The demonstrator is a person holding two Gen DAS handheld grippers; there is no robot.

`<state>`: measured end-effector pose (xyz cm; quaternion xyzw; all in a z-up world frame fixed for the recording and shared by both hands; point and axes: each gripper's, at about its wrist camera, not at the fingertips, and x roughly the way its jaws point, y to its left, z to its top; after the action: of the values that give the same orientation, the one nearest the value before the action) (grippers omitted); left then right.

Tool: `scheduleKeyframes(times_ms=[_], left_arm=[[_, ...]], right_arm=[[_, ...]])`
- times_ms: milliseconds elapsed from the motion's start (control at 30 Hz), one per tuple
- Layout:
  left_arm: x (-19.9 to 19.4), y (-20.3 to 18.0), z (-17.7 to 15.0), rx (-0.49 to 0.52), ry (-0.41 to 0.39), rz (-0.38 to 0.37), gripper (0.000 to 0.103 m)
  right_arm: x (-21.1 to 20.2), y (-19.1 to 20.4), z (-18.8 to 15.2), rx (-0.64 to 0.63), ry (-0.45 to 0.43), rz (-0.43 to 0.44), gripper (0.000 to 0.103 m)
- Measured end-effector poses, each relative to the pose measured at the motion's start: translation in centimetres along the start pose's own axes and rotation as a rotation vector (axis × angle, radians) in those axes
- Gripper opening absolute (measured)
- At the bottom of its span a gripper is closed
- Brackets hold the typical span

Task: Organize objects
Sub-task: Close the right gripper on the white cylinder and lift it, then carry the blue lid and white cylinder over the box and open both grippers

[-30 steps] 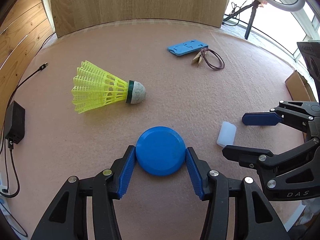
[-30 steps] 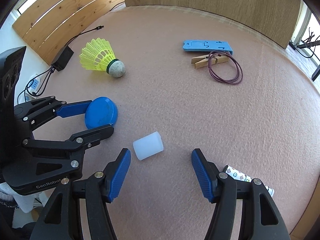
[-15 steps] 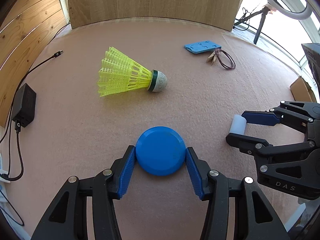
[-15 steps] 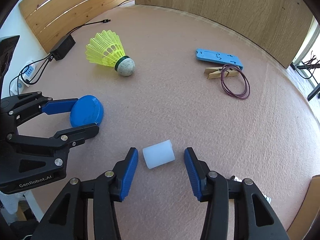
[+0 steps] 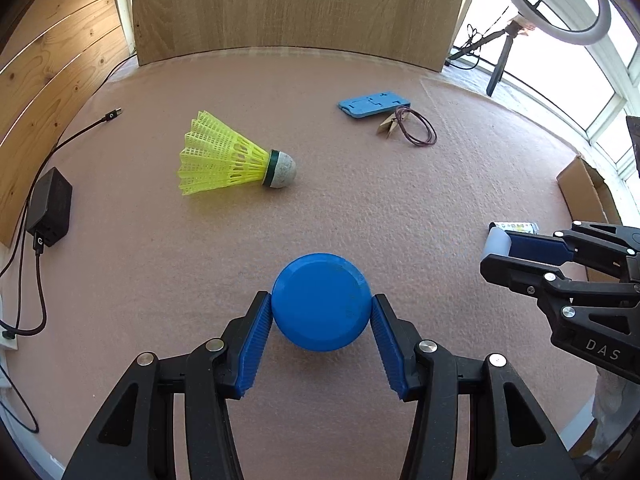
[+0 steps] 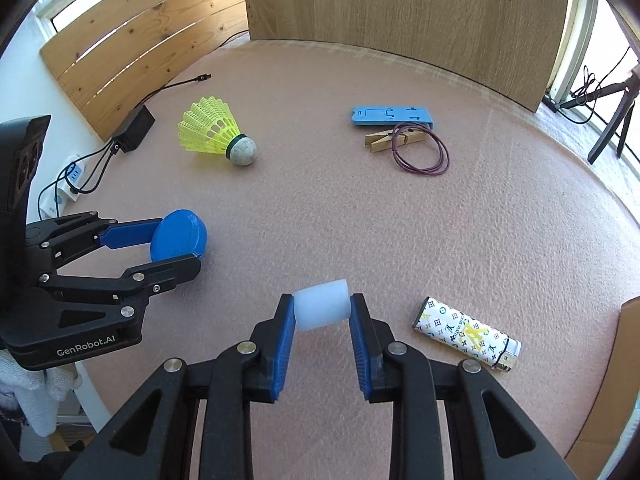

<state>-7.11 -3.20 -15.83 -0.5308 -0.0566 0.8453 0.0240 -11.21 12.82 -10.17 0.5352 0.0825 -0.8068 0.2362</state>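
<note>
The left tool (image 5: 322,318) grips the blue lid (image 5: 321,307) by its rim, nearer the camera than the shuttlecock (image 5: 234,162); the right tool (image 6: 322,314), whose jaws have just been closing, pinches the white tube (image 6: 320,310) by its ends, right of the lid; both holds look shallow, so either piece could slip or pop out onto the table (image 5: 360,200).

likely a home recording corner: ring light (image 5: 560,4) by windows, wood panels (image 6: 400,12), pink mat (image 6: 340,220).

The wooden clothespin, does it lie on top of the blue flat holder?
No, the wooden clothespin lies on the mat beside the blue holder.
</note>
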Motion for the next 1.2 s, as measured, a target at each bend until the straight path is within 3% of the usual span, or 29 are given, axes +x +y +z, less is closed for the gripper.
scheduleKeyframes(times_ms=[267, 600, 933, 1200], left_arm=[[-2.5, -5.4, 0.9, 0.069, -0.051, -0.061, 0.054], [-3.6, -15.4, 2.5, 0.213, -0.078, -0.179, 0.054], [-3.4, -27.1, 2.6, 0.364, -0.072, -0.308, 0.054], [-3.0, -34.7, 1.5, 0.472, -0.05, -0.377, 0.054]], right_arm=[[-5.8, -4.5, -2.8, 0.12, -0.094, -0.023, 0.025], [-12.4, -11.8, -7.8, 0.28, -0.17, -0.119, 0.025], [-17.0, -18.9, -13.7, 0.423, -0.194, -0.24, 0.025], [-18.2, -22.8, -17.0, 0.498, -0.186, -0.278, 0.025]])
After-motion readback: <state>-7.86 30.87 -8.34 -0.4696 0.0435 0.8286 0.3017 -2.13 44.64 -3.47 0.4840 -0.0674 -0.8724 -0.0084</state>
